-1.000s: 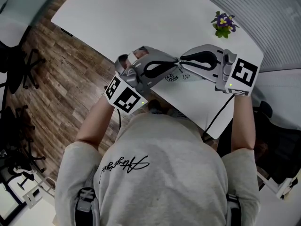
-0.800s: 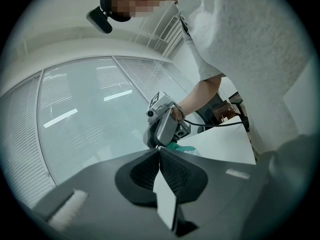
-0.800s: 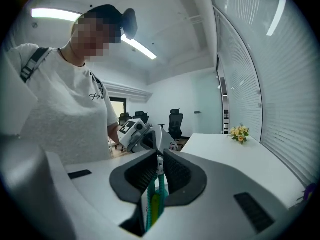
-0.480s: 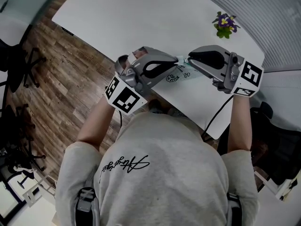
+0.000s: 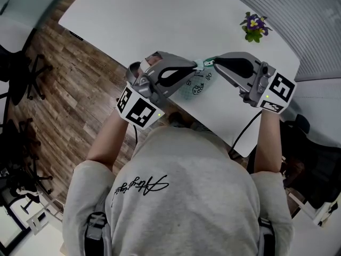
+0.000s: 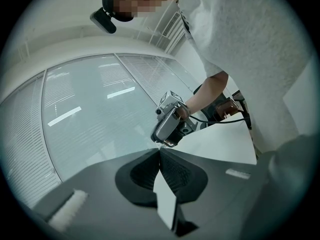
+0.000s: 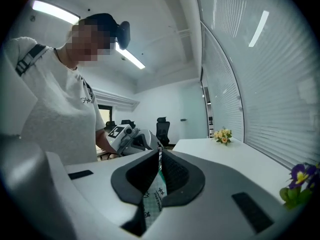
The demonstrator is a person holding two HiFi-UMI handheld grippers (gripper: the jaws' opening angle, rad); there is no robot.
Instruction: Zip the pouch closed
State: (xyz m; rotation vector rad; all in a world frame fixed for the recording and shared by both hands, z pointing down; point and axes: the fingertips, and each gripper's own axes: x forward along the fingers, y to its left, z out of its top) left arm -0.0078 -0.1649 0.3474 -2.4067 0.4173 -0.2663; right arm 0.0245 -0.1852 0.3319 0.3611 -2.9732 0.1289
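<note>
From the head view, the left gripper (image 5: 195, 67) and the right gripper (image 5: 212, 63) meet tip to tip over the near edge of the white table (image 5: 160, 20). The pouch (image 5: 194, 86) hangs just under the two tips, held up off the table. One bunch of purple flowers (image 5: 254, 28) sits well beyond the right gripper.

In the left gripper view, the left jaws are squeezed tight on a thin pale edge of the pouch (image 6: 165, 202). The right gripper is right in front of the left tips, almost touching them.

In the right gripper view, the right jaws have just been closing. They now pinch the pouch (image 7: 154, 194), which hangs down between the pads with its little printed shapes showing. The left gripper is just past the right tips. Two bunches of flowers show here: a purple one (image 7: 299, 180) near the right gripper's side and a yellow one (image 7: 222, 135) farther ahead.

In all, there are one pouch, two grippers, one table and two flower bunches.

The step looks like getting a good hold at the zip's start. Next, one gripper likely has to keep its end still while the other pulls the slider along the top. Whether the right jaws have the slider itself is too small to tell.
</note>
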